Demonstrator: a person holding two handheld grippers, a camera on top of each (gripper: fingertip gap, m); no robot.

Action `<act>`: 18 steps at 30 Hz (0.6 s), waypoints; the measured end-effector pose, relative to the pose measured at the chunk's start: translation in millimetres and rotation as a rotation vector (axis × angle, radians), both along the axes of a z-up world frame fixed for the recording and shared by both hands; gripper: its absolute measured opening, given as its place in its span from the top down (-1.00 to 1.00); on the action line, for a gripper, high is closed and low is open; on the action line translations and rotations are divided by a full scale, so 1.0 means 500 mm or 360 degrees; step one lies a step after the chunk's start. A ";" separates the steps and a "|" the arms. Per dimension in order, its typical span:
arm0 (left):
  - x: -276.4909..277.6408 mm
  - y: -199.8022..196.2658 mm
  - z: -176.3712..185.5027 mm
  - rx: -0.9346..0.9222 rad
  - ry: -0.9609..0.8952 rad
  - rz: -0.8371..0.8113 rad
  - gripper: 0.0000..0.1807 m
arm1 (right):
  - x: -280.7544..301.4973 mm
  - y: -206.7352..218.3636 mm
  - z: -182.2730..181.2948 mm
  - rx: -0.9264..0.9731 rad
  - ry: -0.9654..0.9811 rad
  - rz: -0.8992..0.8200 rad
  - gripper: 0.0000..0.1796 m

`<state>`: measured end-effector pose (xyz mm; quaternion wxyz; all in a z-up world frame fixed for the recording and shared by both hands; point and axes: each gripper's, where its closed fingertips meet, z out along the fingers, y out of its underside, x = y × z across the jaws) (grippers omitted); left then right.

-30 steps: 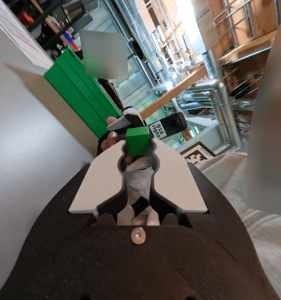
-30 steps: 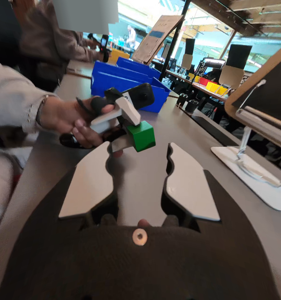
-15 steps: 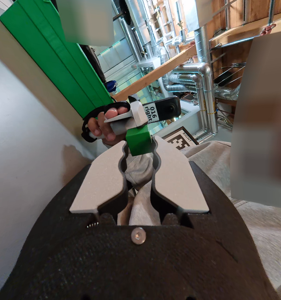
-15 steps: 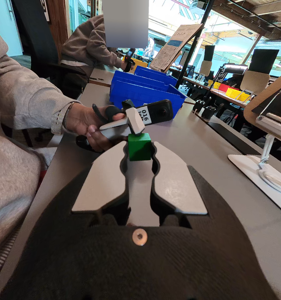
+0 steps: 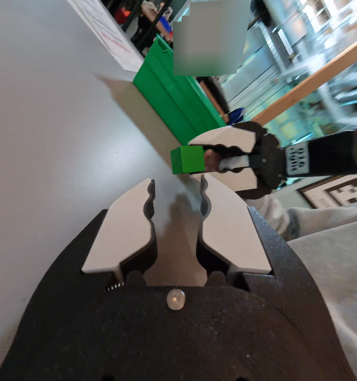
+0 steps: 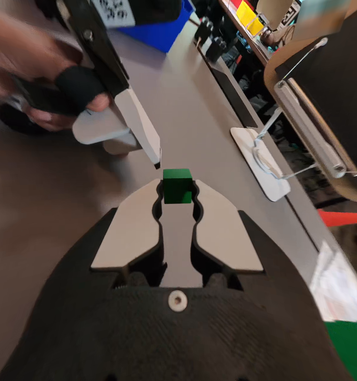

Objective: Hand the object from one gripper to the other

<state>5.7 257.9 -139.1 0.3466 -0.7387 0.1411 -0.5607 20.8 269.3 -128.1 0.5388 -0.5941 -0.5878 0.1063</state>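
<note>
A small green cube (image 6: 177, 189) is clamped between the tips of my right gripper (image 6: 177, 182), which is shut on it above the grey table (image 6: 183, 103). My left gripper (image 5: 176, 180) is open and empty, its jaws apart. In the left wrist view the cube (image 5: 188, 160) sits just above and beyond the left fingertips, held by the right gripper (image 5: 191, 159) that comes in from the right. In the right wrist view the left gripper (image 6: 142, 152) hangs at the upper left, its nearest tip just clear of the cube.
A green bin (image 5: 173, 99) and a sheet of paper (image 5: 111, 35) lie at the far side of the table (image 5: 50, 144). A blue bin (image 6: 159, 33) stands farther back. A white stand base (image 6: 260, 160) sits to the right. A grey sleeve (image 5: 328, 247) is close on the right.
The right gripper closed on the cube while the left still held it. The left gripper has since opened, let go and drawn back. The right gripper now holds the cube alone.
</note>
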 end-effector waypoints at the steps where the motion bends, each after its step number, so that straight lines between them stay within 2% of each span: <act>1: 0.002 0.000 -0.006 0.0037 0.0072 0.0003 0.51 | -0.002 -0.001 -0.004 0.0066 -0.0074 -0.0016 0.70; 7: 0.016 -0.011 -0.010 0.0151 0.0212 -0.0028 0.55 | -0.023 -0.022 -0.031 0.0265 -0.0361 0.0007 0.70; 14: 0.022 -0.019 -0.020 0.0133 0.0262 -0.0074 0.67 | -0.034 -0.030 -0.032 0.0354 -0.0368 0.0036 0.70; 18: 0.009 -0.010 -0.012 0.0118 0.0211 -0.0027 0.68 | -0.030 -0.006 -0.021 0.0304 -0.0199 -0.0036 0.29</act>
